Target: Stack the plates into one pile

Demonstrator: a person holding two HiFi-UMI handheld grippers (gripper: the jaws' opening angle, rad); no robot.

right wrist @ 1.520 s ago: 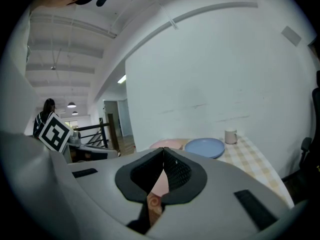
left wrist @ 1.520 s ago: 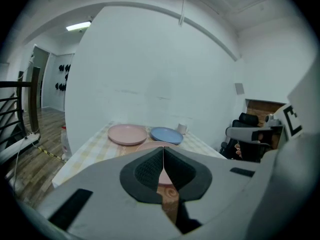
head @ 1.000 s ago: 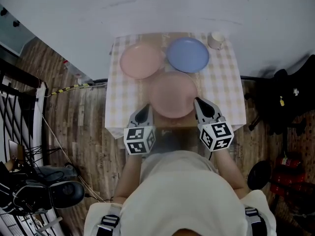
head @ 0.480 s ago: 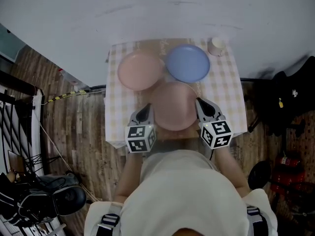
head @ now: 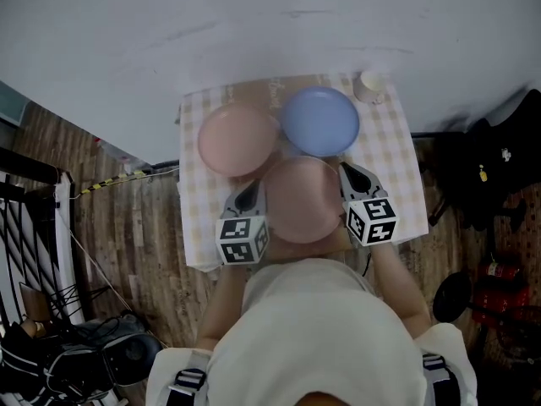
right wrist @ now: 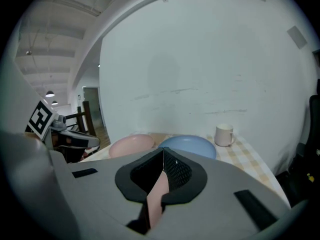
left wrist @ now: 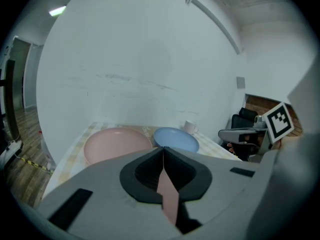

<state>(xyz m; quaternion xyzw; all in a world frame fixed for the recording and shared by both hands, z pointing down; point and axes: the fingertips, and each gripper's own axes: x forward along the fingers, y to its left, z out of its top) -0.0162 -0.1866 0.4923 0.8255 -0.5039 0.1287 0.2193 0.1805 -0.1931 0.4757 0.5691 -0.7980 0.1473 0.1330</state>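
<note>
We had soft, even light, a ceiling lamp (left wrist: 57, 10) glowing. Both gripper views bulged fisheye, corners black, and the left gripper (left wrist: 163, 151) looked soft near the lens.

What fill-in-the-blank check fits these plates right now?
The left hand-held gripper and right hand-held gripper clamp the near round pink plate, one of ____ plates in view.
In the head view, the far round pink plate lies ____ of the round blue plate.
The white mug stands nearest the plate coloured ____.
Missing: three; left; blue.
</note>
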